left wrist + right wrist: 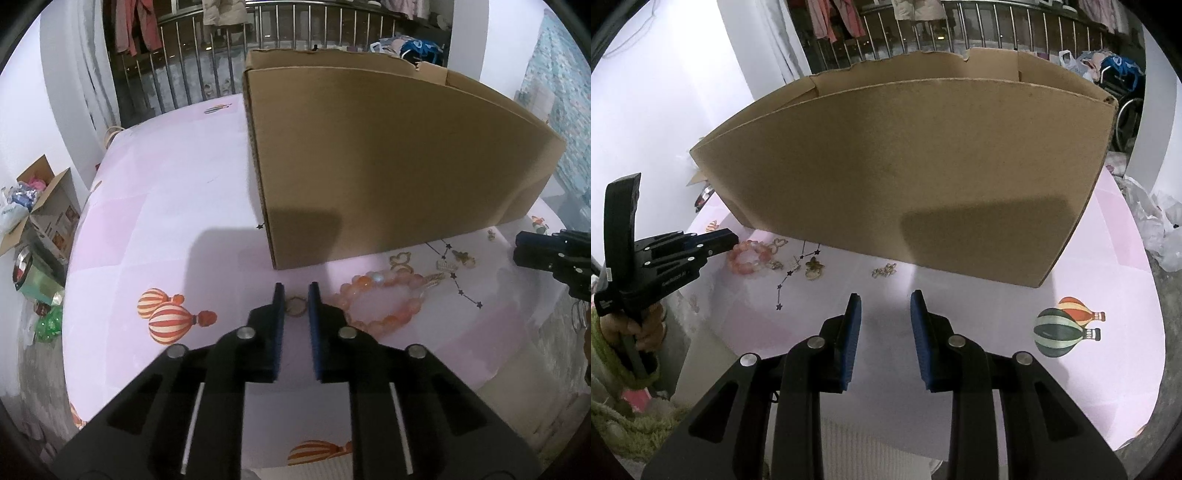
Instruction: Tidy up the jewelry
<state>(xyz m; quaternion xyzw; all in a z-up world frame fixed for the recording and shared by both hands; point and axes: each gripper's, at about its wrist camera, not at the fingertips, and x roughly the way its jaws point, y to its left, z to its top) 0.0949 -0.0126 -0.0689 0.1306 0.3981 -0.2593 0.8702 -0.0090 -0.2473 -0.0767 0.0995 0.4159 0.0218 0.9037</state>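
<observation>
Pink balloon-print tablecloth (166, 206): left gripper (296, 291) nearly closed around small ring (295, 306), contact unclear; right gripper (885, 295) partly open, empty; squeeze gently, lift straight toward cardboard box (388, 166).

I see a plain brown cardboard box (388, 155) at twelve o'clock on my pale pink tablecloth (166, 206), which is printed with orange-and-white striped balloons (166, 317) at nine o'clock of my left view. Translucent orange-pink beads make up the bracelet (380, 302) at three o'clock. My left gripper (296, 295) is black with blue pads (314, 328). A green-and-white striped balloon (1060, 332) sits at three o'clock of my right view.
</observation>
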